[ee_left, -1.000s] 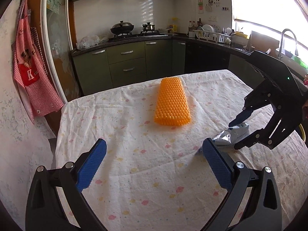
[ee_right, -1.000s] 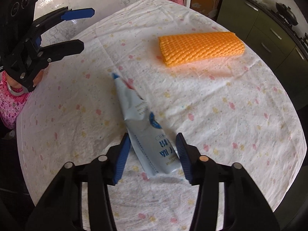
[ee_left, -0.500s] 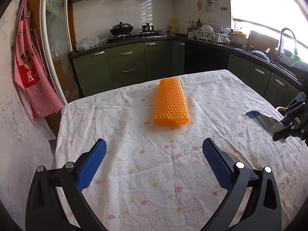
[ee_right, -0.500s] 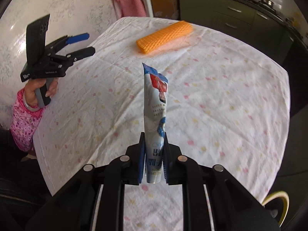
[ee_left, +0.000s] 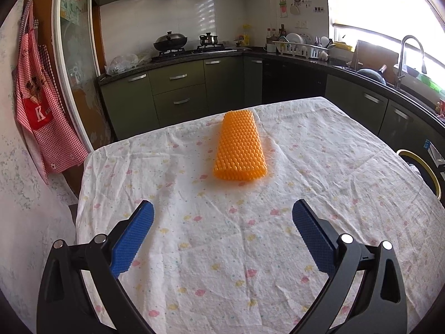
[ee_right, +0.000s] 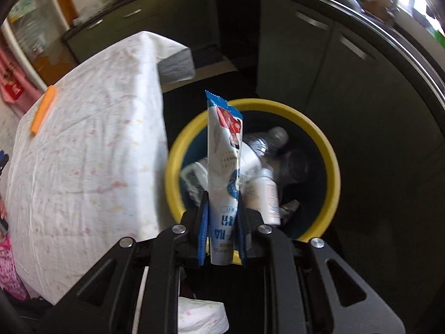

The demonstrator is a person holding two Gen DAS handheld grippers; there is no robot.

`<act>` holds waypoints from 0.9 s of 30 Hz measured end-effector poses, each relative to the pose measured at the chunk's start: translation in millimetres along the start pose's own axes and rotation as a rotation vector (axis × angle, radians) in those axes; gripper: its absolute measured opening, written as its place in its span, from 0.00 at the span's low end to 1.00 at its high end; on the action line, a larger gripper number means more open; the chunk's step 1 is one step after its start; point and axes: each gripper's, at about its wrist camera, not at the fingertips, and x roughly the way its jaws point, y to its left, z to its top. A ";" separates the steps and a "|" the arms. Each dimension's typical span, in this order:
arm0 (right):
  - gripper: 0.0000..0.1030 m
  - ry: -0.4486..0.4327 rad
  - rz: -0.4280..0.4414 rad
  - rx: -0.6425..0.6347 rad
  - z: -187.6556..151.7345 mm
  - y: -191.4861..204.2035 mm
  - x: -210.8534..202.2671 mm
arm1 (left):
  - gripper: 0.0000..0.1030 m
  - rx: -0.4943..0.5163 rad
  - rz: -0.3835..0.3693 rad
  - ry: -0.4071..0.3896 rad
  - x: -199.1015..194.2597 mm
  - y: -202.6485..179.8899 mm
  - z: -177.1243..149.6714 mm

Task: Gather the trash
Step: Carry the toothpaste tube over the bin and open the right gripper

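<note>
R claw [ee_right: 221, 229]: clamped on white-and-blue wrapper [ee_right: 224, 167], blue pads pressing both sides of its lower end; lower centre of R wrist view.
Wrapper: stands up from the pads to mid-frame, serrated blue top edge, red patch near top; hangs over the bin mouth.
Bin [ee_right: 331, 161]: yellow rim, dark blue inside, centre-right of R wrist view, on the floor just beside the bench edge.
Bin contents: crushed clear bottle, white bottle, other scraps; blurred, can't tell more.
L claw [ee_left: 222, 236]: wide apart, nothing btwn the blue pads; bottom of L wrist view, above the cloth.
Bench [ee_left: 319, 172]: covered w/ white cloth w/ small pink & yellow print, creased.
Orange pad [ee_left: 239, 150]: bumpy, oblong, lies flat on cloth, centre of L wrist view, well apart from L claw; also a thin strip at left in R wrist view.
Apron [ee_left: 39, 108]: red check, hangs at left edge of L wrist view.
Kitchen behind: green cabinets, hob w/ wok, dish rack, tap at upper right.
</note>
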 end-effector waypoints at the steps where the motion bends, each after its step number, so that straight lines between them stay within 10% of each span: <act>1: 0.16 0.006 -0.011 0.022 -1.8 -8.9 3.6 | 0.95 0.002 0.000 0.002 0.5 -0.5 -0.2; 6: 0.24 0.012 -0.037 0.113 -3.8 -22.3 22.9 | 0.95 0.008 -0.007 0.007 1.8 -3.0 -1.1; 8: 0.42 -0.006 -0.058 0.142 -3.9 -28.6 24.3 | 0.95 0.012 -0.012 0.010 2.4 -4.6 -1.6; 27: 0.55 -0.139 0.033 0.062 -12.6 31.9 -6.9 | 0.95 0.037 -0.131 0.170 39.6 -34.9 25.5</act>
